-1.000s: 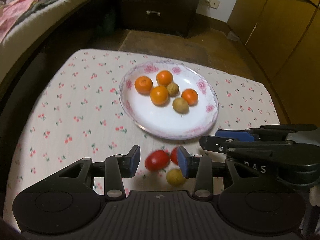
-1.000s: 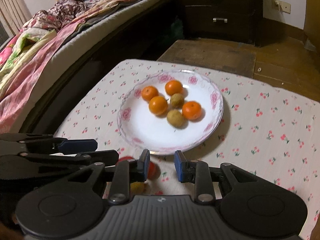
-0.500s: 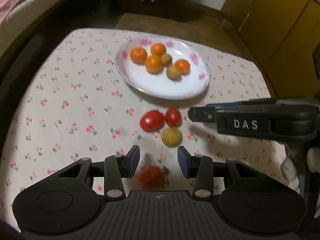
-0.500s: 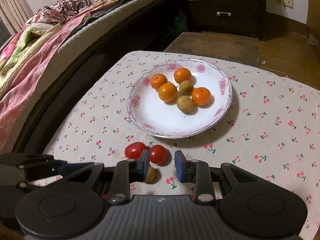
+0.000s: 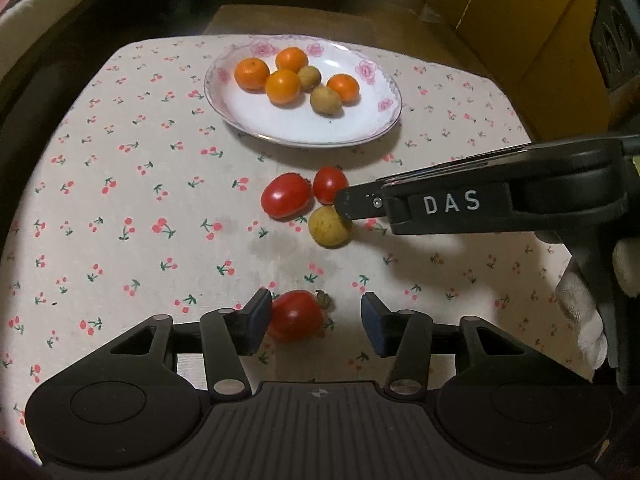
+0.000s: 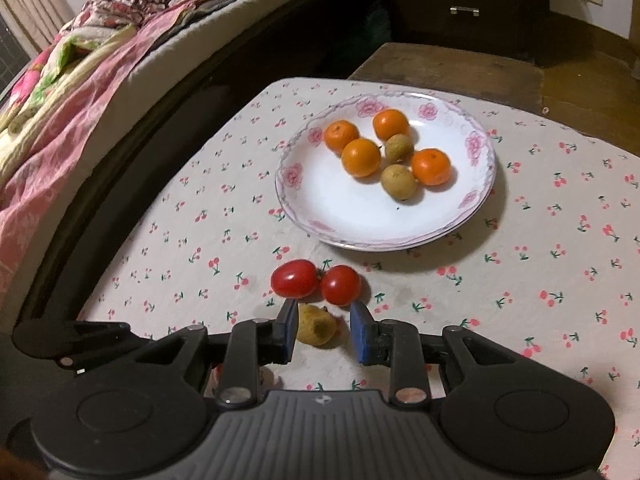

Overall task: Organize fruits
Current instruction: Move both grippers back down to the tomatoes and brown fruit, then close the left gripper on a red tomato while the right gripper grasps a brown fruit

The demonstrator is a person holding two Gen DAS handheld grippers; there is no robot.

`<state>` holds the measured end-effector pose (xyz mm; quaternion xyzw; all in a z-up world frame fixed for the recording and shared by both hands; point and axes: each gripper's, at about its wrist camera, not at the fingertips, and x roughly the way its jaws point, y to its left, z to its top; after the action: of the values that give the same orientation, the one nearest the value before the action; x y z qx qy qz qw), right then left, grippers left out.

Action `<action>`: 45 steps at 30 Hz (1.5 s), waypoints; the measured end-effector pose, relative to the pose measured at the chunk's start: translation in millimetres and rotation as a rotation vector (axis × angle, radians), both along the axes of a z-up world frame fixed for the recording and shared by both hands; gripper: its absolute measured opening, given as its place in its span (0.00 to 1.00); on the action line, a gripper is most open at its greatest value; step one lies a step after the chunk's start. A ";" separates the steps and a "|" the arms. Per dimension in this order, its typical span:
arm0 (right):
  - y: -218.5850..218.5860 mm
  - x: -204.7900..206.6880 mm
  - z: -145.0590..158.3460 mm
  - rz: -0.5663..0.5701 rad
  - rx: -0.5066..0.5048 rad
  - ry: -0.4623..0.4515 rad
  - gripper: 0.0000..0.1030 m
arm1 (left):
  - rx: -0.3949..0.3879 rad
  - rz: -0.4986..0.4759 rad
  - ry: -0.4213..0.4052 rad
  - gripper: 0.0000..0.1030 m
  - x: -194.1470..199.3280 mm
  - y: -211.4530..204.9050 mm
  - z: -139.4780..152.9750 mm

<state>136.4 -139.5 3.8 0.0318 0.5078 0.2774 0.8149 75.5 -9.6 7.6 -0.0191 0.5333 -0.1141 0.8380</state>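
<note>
A white floral plate [image 5: 360,128] [image 6: 360,224] holds several oranges and two tan longans. In front of it lie two red tomatoes [image 5: 286,200] [image 6: 294,279] and a yellow-tan fruit [image 5: 329,227] [image 6: 316,325]. My left gripper [image 5: 316,318] is open, with a third tomato [image 5: 296,315] between its fingers, close to the left pad. My right gripper [image 6: 324,332] is open around the yellow-tan fruit; it also shows in the left wrist view [image 5: 460,204] from the right.
The table has a cherry-print cloth [image 5: 120,200]. A bed with pink bedding [image 6: 80,80] runs along the left. A dark dresser [image 6: 464,4] stands behind, and yellow cabinets [image 5: 540,20] stand at the right.
Both grippers have pulled back from the plate and lowered. The third tomato has come between my left fingers, and the yellow-tan fruit now lies between my right fingers.
</note>
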 end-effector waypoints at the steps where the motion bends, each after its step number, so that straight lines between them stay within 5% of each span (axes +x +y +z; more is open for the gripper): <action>1: 1.1 0.1 -1.6 0.002 -0.002 0.005 0.28 | 0.007 -0.005 -0.003 0.56 0.0 -0.2 -0.3; 18: -7.5 8.4 0.8 -0.035 0.028 0.015 0.32 | 0.036 -0.059 0.020 0.48 0.9 -7.7 -11.9; 45: 23.6 -0.9 -13.6 0.101 -0.086 -0.029 0.31 | 0.025 -0.062 0.021 0.47 5.2 -9.8 -16.4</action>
<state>135.6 -115.9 -9.8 -0.0330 0.5083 0.2966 0.8078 80.7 -19.4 -8.8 0.0068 0.5437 -0.1332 0.8286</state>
